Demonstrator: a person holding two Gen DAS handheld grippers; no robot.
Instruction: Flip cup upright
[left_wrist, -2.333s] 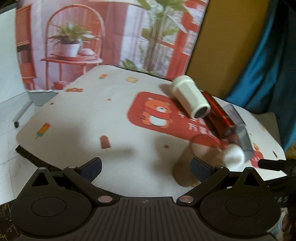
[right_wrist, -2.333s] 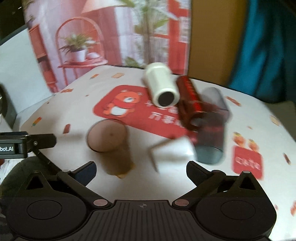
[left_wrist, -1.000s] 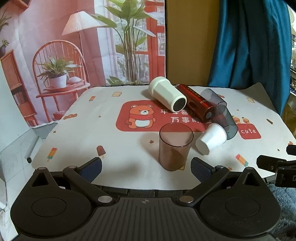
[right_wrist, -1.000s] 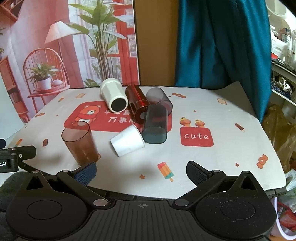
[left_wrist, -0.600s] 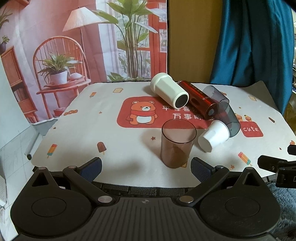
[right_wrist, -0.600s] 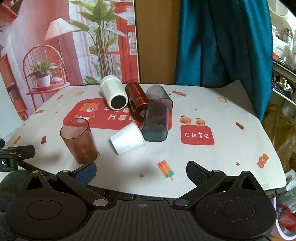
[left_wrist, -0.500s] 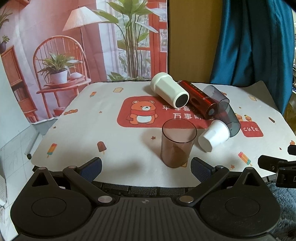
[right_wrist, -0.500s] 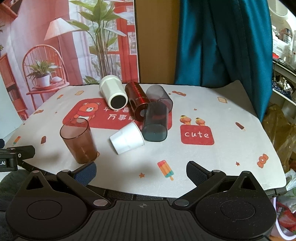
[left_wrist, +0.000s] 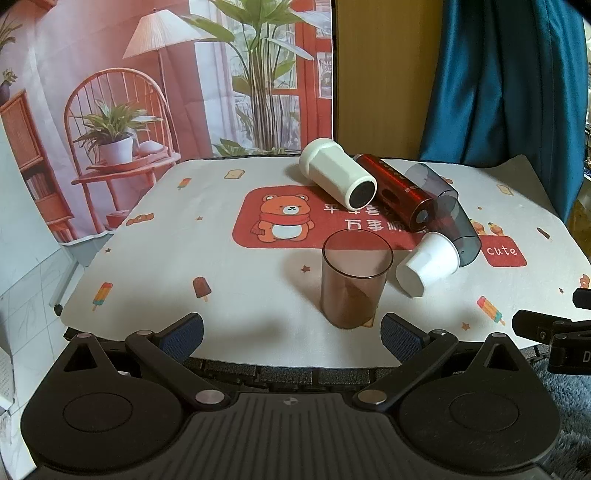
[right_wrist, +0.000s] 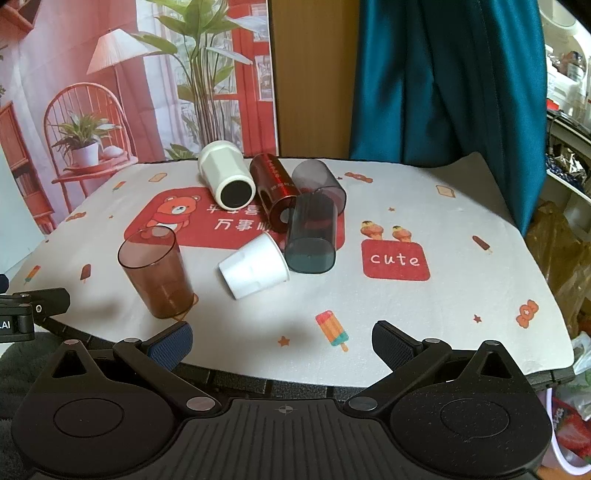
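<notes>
A brown see-through cup (left_wrist: 352, 278) stands upright on the table near its front edge; it also shows in the right wrist view (right_wrist: 157, 271). Behind it lie several cups on their sides: a small white paper cup (left_wrist: 428, 264) (right_wrist: 255, 271), a grey see-through cup (left_wrist: 458, 230) (right_wrist: 312, 236), a second grey one (right_wrist: 319, 181), a red cup (left_wrist: 399, 195) (right_wrist: 275, 192) and a white cup (left_wrist: 338, 177) (right_wrist: 225, 179). My left gripper (left_wrist: 291, 332) is open and empty at the front edge, just short of the brown cup. My right gripper (right_wrist: 282, 341) is open and empty, also at the front edge.
The table wears a white cloth (left_wrist: 184, 251) with a red bear patch (left_wrist: 288, 221) and a "cute" patch (right_wrist: 395, 260). A printed backdrop (left_wrist: 147, 92) and a blue curtain (right_wrist: 443, 81) stand behind. Bags (right_wrist: 561, 251) sit right of the table.
Both grippers have drawn back from the cups toward the table's front edge, and the brown cup stands free. Over the last half second almost nothing moves.
</notes>
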